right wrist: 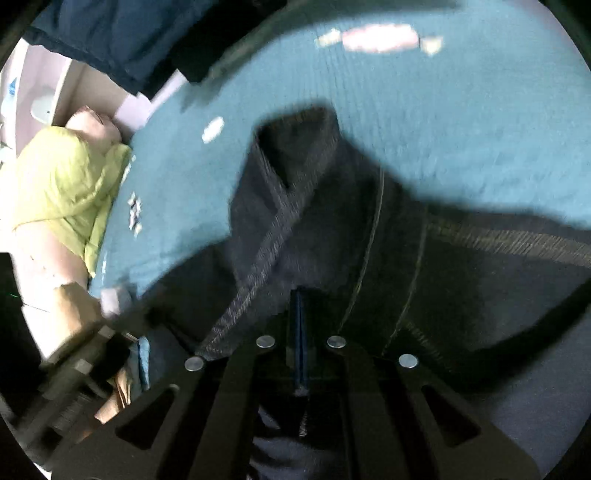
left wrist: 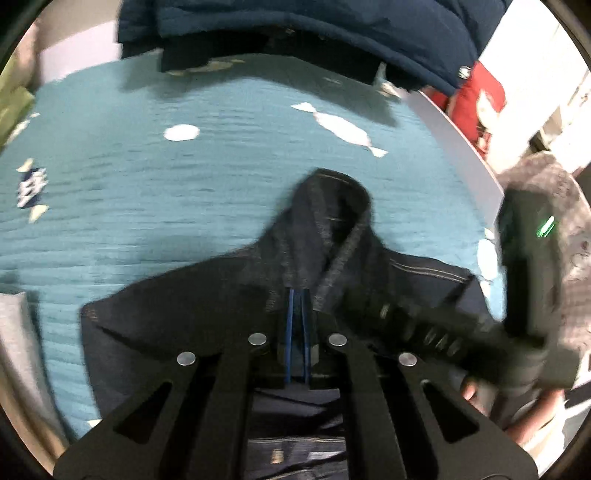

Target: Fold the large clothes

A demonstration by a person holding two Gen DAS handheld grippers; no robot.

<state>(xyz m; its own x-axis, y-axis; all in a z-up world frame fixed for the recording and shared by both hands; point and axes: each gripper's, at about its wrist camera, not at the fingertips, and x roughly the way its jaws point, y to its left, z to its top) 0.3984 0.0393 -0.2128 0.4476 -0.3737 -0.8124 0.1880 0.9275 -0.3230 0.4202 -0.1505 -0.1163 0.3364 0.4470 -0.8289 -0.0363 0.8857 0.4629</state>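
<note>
Dark denim jeans (left wrist: pixel 325 240) hang bunched over a teal bedsheet (left wrist: pixel 147 192). My left gripper (left wrist: pixel 297 299) is shut on the jeans' edge, its blue pads pressed together with the cloth between them. In the right wrist view the same dark jeans (right wrist: pixel 332 221) fill the middle, with pale stitched seams. My right gripper (right wrist: pixel 300 306) is shut on the jeans close beside the left one. The right gripper also shows in the left wrist view (left wrist: pixel 424 325), blurred.
A navy quilted jacket (left wrist: pixel 332 26) lies at the bed's far side. A yellow-green jacket (right wrist: pixel 62 184) is at the left of the bed. A red item (left wrist: pixel 476 103) and a grey fuzzy sleeve (left wrist: pixel 561 258) are on the right. The sheet (right wrist: pixel 443 110) has white fish prints.
</note>
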